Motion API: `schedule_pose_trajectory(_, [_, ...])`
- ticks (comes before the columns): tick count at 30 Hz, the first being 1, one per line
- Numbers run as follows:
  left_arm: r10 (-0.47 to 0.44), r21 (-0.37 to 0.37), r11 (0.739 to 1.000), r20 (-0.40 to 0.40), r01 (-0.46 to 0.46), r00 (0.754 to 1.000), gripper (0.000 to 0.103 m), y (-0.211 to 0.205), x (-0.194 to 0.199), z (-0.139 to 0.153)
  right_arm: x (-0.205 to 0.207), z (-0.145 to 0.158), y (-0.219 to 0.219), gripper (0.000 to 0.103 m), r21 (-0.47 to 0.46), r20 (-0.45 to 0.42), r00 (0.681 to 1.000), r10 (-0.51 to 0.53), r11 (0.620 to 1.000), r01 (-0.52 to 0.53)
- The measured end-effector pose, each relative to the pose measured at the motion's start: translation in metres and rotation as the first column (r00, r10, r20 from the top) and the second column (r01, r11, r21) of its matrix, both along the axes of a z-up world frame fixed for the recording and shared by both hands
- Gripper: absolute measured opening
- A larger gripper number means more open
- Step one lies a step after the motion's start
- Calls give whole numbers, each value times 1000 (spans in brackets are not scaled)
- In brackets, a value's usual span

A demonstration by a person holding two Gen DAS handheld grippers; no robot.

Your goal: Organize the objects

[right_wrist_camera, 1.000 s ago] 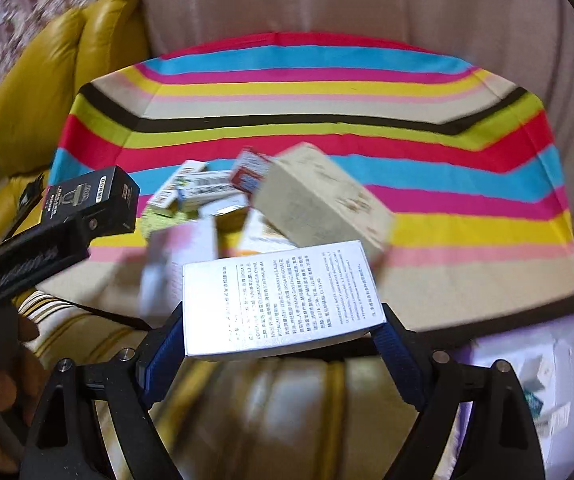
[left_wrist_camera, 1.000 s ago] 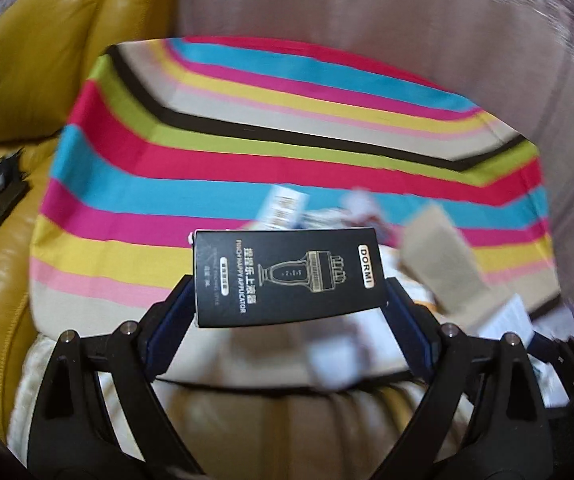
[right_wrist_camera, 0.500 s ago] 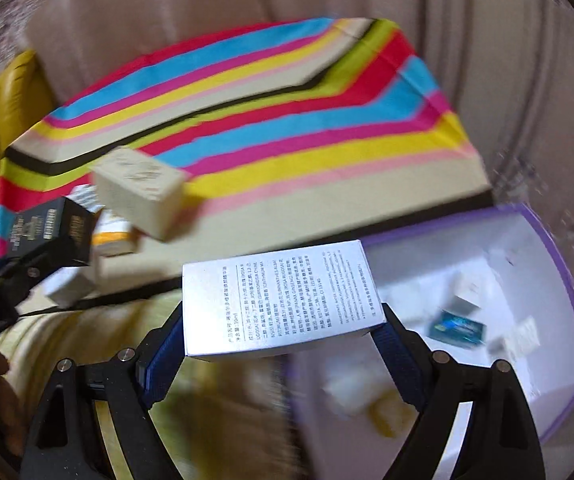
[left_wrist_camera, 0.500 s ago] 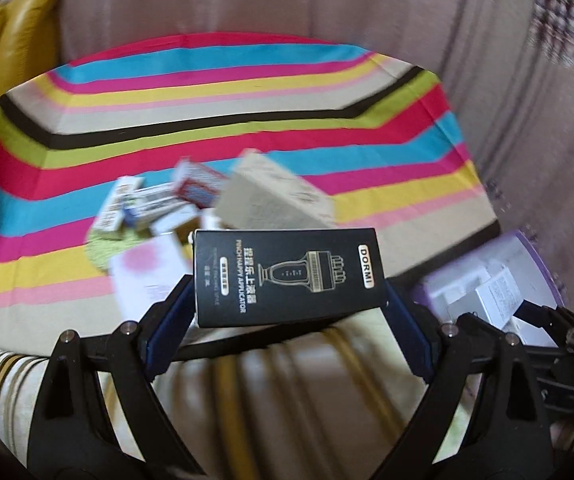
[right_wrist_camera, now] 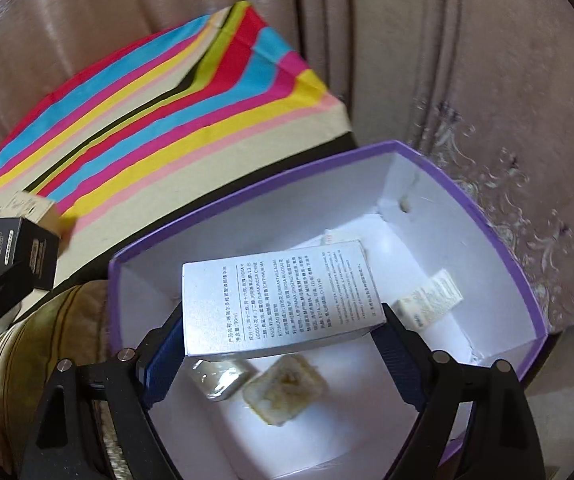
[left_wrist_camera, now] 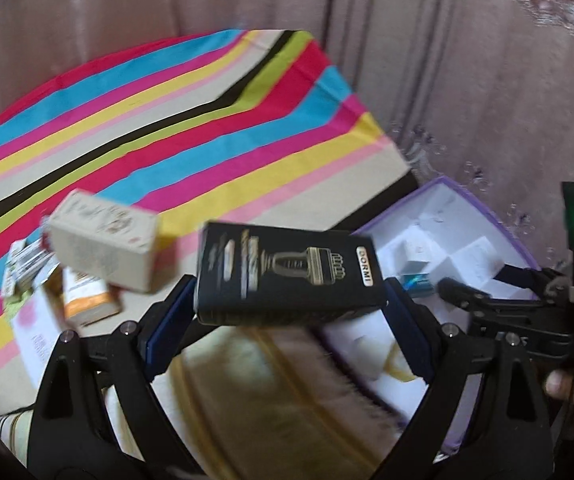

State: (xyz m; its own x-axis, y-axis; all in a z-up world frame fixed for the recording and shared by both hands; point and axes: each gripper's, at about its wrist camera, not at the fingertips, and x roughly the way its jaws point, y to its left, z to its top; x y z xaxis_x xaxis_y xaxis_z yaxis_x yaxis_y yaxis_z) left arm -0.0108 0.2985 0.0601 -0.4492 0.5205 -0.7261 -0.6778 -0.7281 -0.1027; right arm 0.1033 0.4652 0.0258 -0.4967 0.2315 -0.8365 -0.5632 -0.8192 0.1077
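Carrying two cartons across from the striped desk (left_wrist_camera: pixel 207 128): right gripper (right_wrist_camera: pixel 283 344), jaws clamped on silver carton (right_wrist_camera: pixel 279 300), now above purple bin (right_wrist_camera: pixel 487 216); left gripper (left_wrist_camera: pixel 287 320), clamped on black carton (left_wrist_camera: pixel 287 272), nears it at 3 o'clock. Drop-off seems next.

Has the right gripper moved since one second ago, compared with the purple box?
Yes. The right gripper, shut on the silver carton, was over the striped cloth before; now it is above the open purple box.
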Motion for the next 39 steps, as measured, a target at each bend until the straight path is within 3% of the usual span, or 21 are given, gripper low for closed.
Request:
schedule_pose_trajectory(6, [-44, 19, 999, 55, 43, 998, 96, 14, -3, -2, 6, 2, 7, 90, -7, -9, 1000, -27, 1000, 27])
schedule_pose_trajectory(15, [29, 62, 997, 98, -35, 995, 96, -16, -14, -2, 4, 0, 2, 91, -22, -1, 1000, -16, 1000, 16])
schedule_pose_trajectory(24, [86, 120, 986, 210, -112, 974, 96, -49, -28, -6, -10, -1, -10, 91, -41, 3, 1000, 11, 999, -11])
schedule_pose_trajectory(28, [161, 163, 968, 183, -191, 970, 96, -79, -29, 3, -30, 17, -35, 91, -12, -44, 994, 100, 995, -100])
schedule_pose_trajectory(33, [275, 164, 937, 193, -307, 942, 96, -128, -35, 2, -64, 37, -75, 93, 70, -91, 967, 237, 970, -231])
schedule_pose_trajectory(39, [391, 143, 898, 178, -417, 903, 96, -188, -37, 1, -103, 24, -104, 94, 125, -16, 936, 352, 929, -347])
